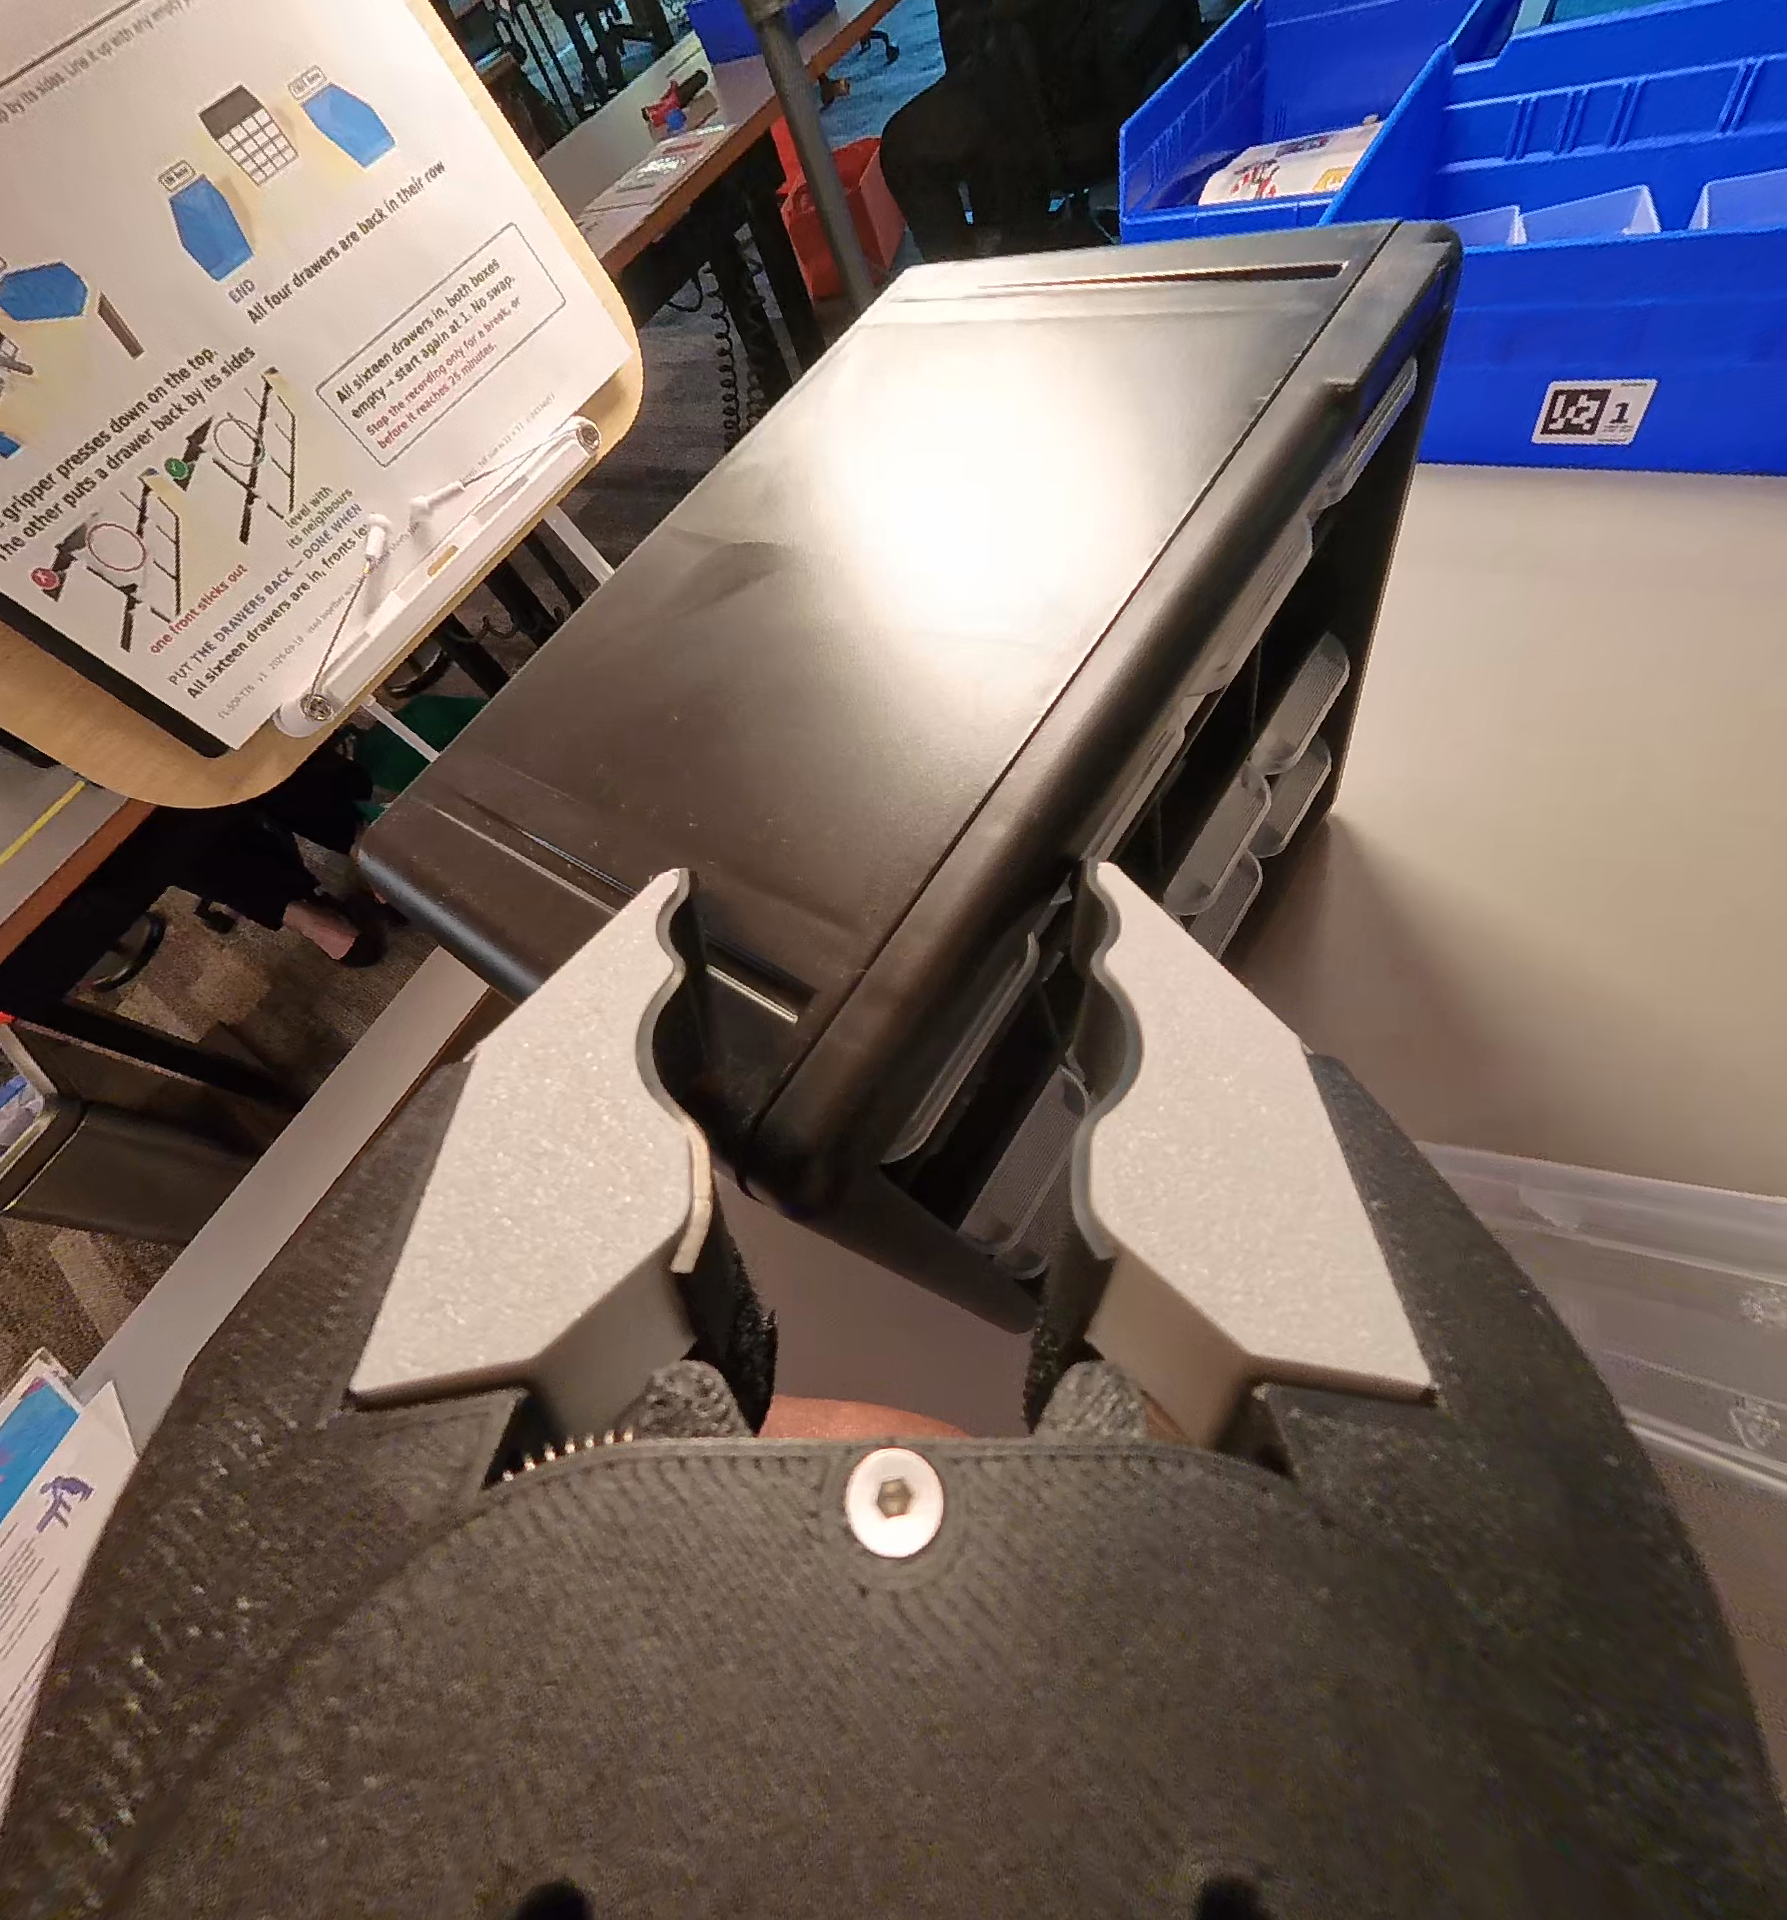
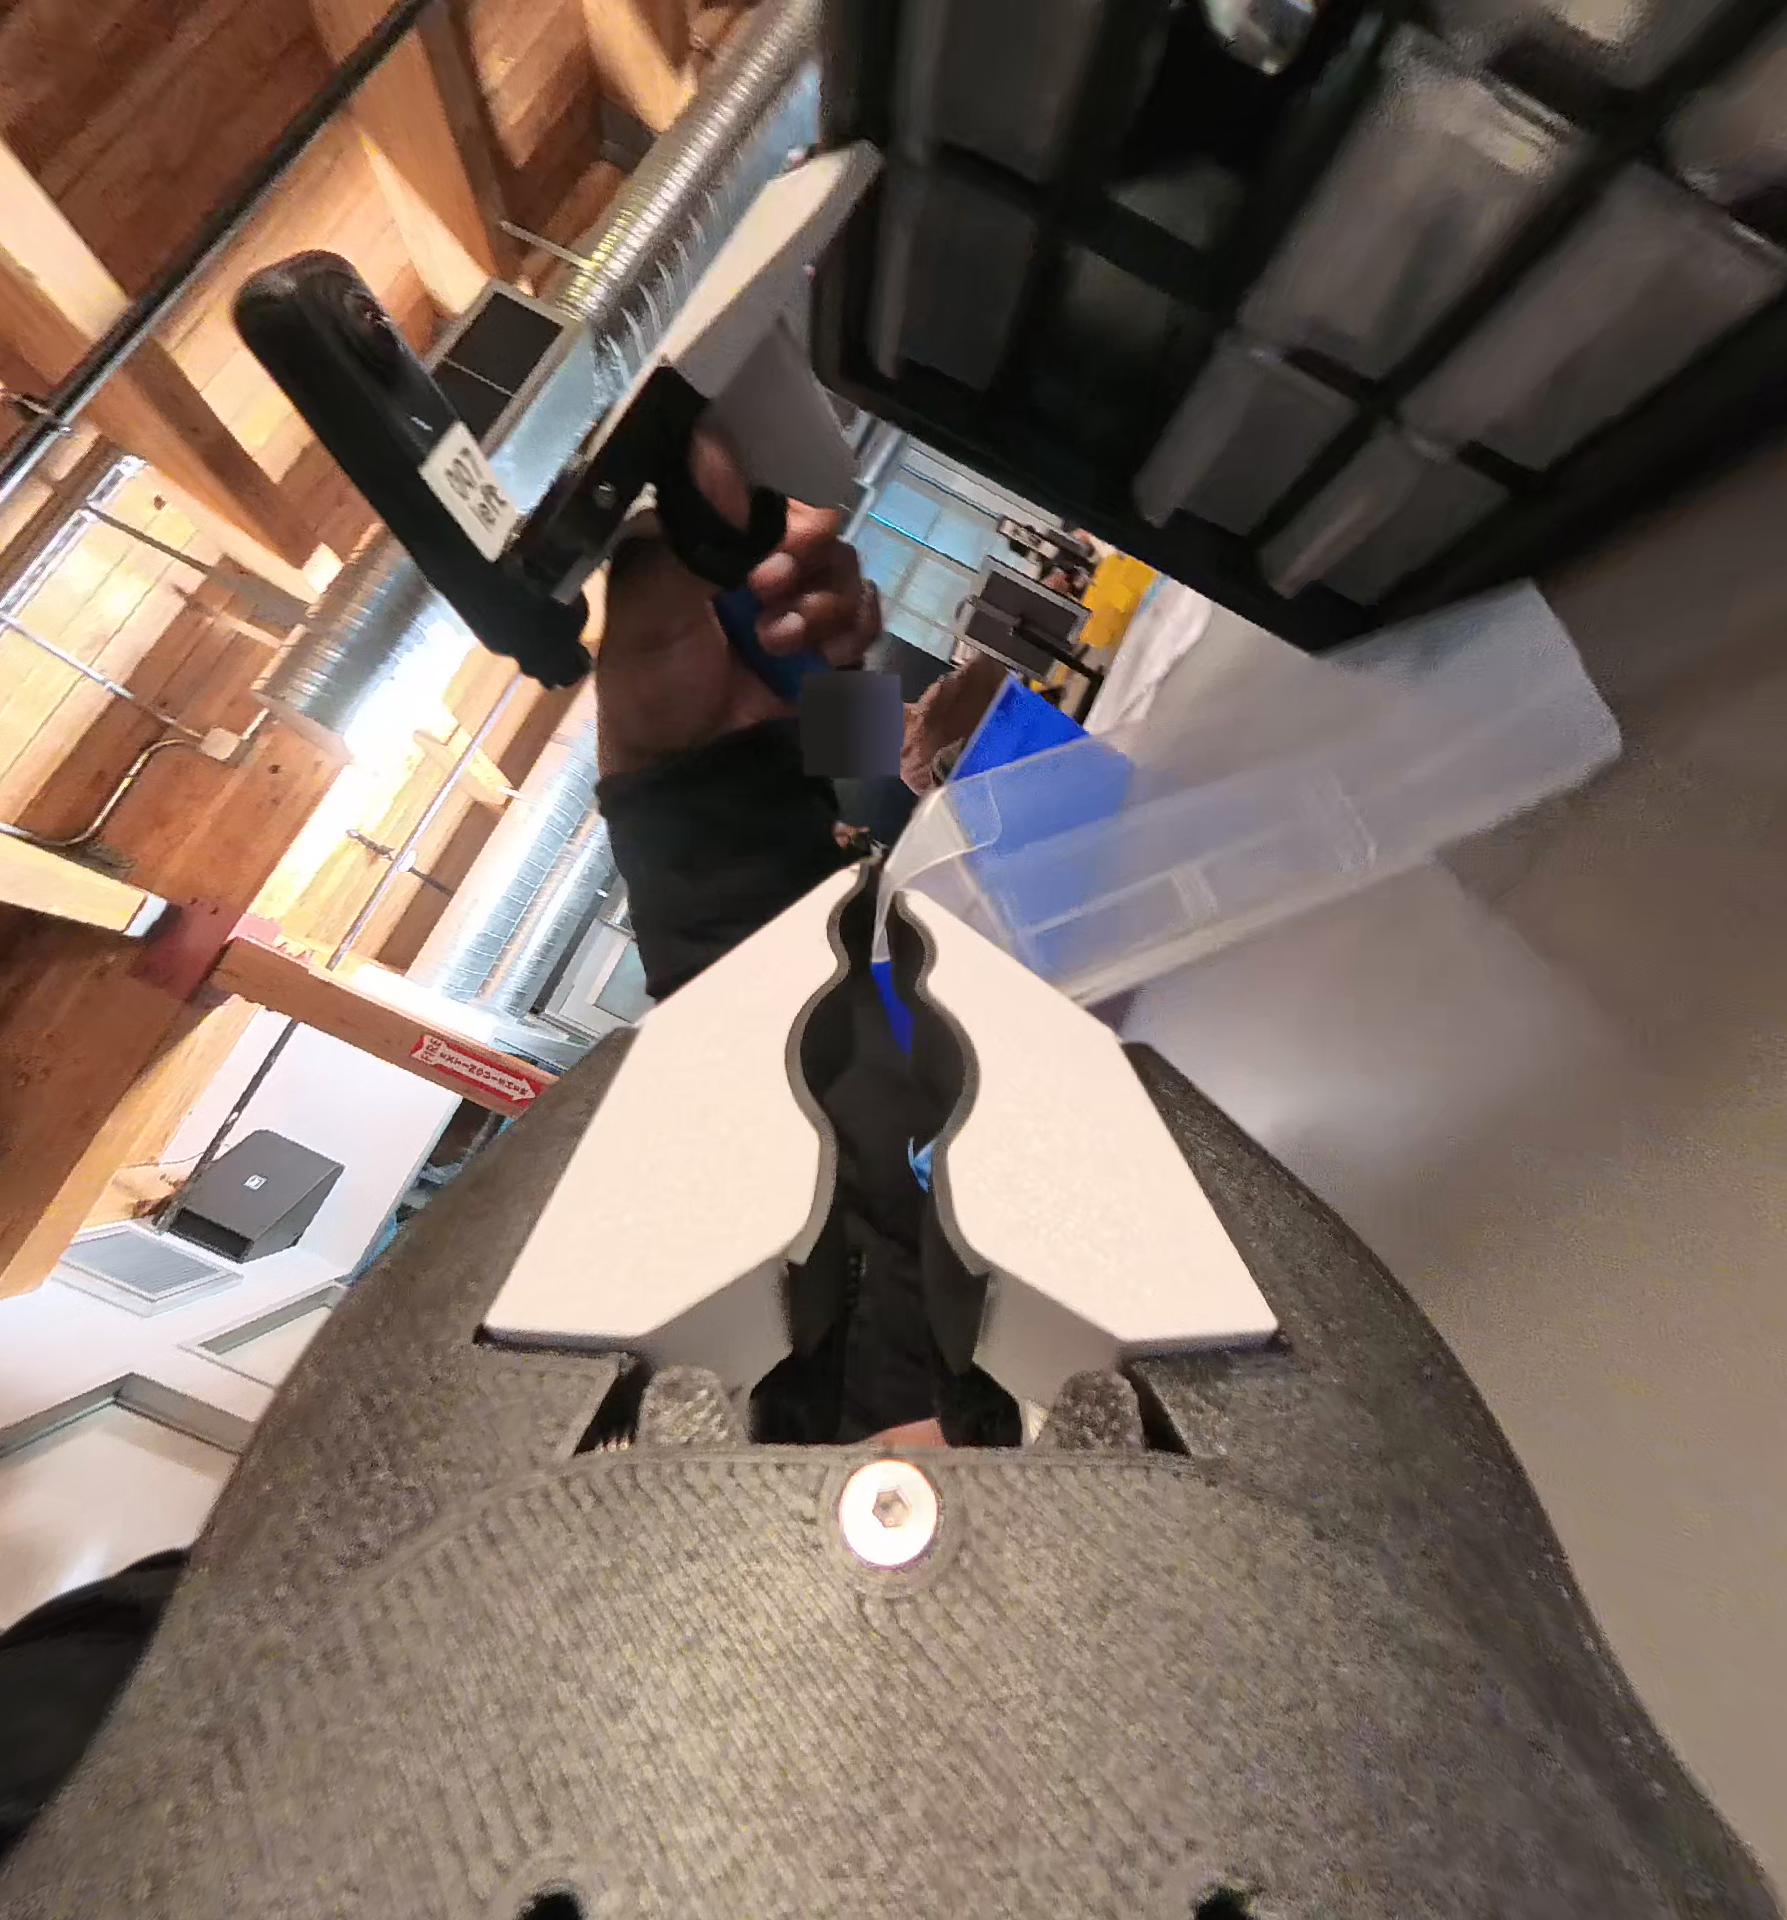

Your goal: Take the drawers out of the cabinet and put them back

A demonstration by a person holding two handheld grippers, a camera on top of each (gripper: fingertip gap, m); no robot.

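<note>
1. The left gripper (image 1: 884, 935) stands wide open, straddling the black cabinet's (image 1: 920, 582) near top corner at frame centre.
2. The right gripper (image 2: 876, 896) pinches a clear drawer's (image 2: 1232, 810) wall, right of centre, below the cabinet's drawer fronts.

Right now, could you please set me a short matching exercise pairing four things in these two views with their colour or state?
Things:
1. cabinet
2. left gripper
3. right gripper
4. drawer

States:
a. clear plastic, its thin wall pinched at one edge
b. black, standing on the table
c. fingers wide apart, over the cabinet's near top corner
d. fingers closed on a thin plastic wall

Pairs: 1-b, 2-c, 3-d, 4-a
</note>
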